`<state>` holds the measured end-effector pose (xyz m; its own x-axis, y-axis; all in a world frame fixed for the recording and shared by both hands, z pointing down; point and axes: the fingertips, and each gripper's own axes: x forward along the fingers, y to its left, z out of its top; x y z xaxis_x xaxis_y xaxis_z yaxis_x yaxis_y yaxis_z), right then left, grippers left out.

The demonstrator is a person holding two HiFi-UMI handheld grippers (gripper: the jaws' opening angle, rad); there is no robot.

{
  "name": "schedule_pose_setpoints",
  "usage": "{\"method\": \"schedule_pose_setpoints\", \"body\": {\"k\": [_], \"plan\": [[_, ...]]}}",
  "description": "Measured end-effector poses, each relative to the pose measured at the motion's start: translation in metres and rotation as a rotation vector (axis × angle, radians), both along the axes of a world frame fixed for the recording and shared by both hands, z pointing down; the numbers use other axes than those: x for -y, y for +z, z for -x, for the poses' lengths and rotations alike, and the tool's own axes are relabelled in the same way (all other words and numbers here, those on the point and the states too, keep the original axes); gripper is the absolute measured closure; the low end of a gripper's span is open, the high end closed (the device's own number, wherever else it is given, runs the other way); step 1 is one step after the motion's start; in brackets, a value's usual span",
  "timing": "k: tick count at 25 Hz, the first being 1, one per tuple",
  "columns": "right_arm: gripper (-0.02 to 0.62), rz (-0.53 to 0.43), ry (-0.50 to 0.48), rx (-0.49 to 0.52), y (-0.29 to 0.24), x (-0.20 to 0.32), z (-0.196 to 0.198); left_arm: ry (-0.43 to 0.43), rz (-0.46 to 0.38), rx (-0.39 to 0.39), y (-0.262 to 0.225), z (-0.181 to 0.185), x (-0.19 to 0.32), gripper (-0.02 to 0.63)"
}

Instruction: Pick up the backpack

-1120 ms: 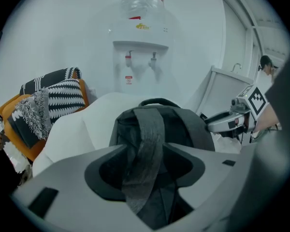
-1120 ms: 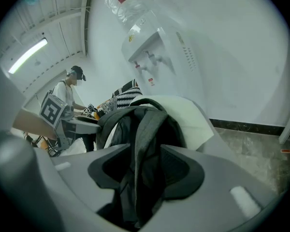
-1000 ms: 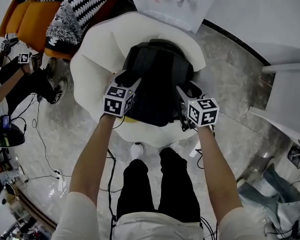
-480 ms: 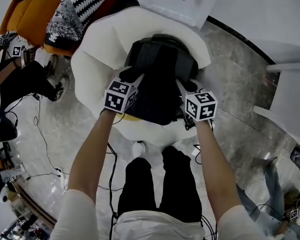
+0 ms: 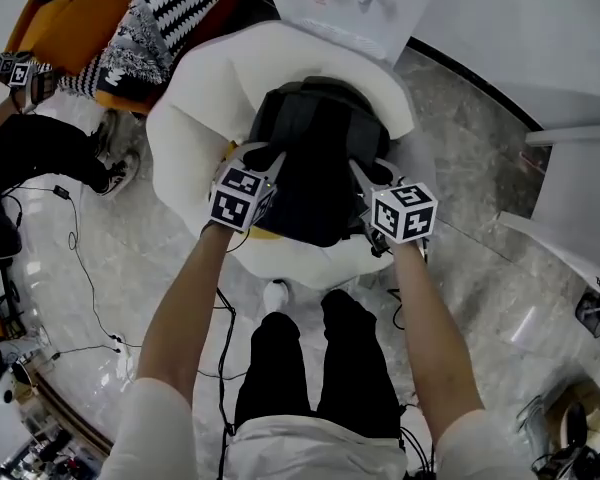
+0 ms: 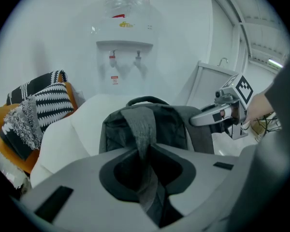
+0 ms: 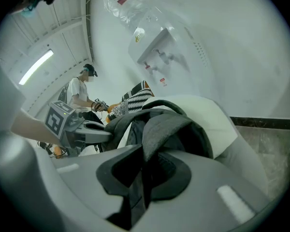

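Observation:
A dark grey backpack (image 5: 315,158) stands upright on a white round armchair (image 5: 195,118). My left gripper (image 5: 265,158) is at its left shoulder strap (image 6: 142,129). Its jaws are closing and the strap runs pinched between them (image 6: 147,151). My right gripper (image 5: 365,173) is at the right shoulder strap (image 7: 159,124), also closing with the strap squeezed in the narrow gap (image 7: 145,163). Each gripper shows in the other's view: the right gripper (image 6: 217,115) and the left gripper (image 7: 87,127). The backpack's top handle (image 6: 145,100) arches free behind the straps.
A water dispenser (image 6: 125,47) stands against the wall behind the chair. To the left is an orange seat (image 5: 60,28) with striped black-and-white cushions (image 5: 170,18), and a person (image 7: 79,95) with grippers beyond it. Cables (image 5: 80,288) trail on the marble floor; white furniture (image 5: 580,168) is at right.
Both grippers' jaws have drawn in around the shoulder straps. The right gripper has lifted slightly. The person at far left has shifted toward the frame's upper edge.

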<state>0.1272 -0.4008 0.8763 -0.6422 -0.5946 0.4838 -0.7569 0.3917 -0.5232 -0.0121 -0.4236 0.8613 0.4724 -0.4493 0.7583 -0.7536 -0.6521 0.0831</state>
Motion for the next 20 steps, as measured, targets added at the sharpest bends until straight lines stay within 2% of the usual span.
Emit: {"method": "schedule_pose_setpoints", "body": {"k": [11,20], "plan": [[0.561,0.001,-0.026,-0.023,-0.040,-0.016,-0.006,0.024,0.032,-0.042,-0.039,-0.004,-0.023,0.558],[0.561,-0.003,-0.026,-0.039,-0.069,-0.031,-0.002,0.030,0.044,-0.046,-0.068,0.005,-0.042,0.558]]}}
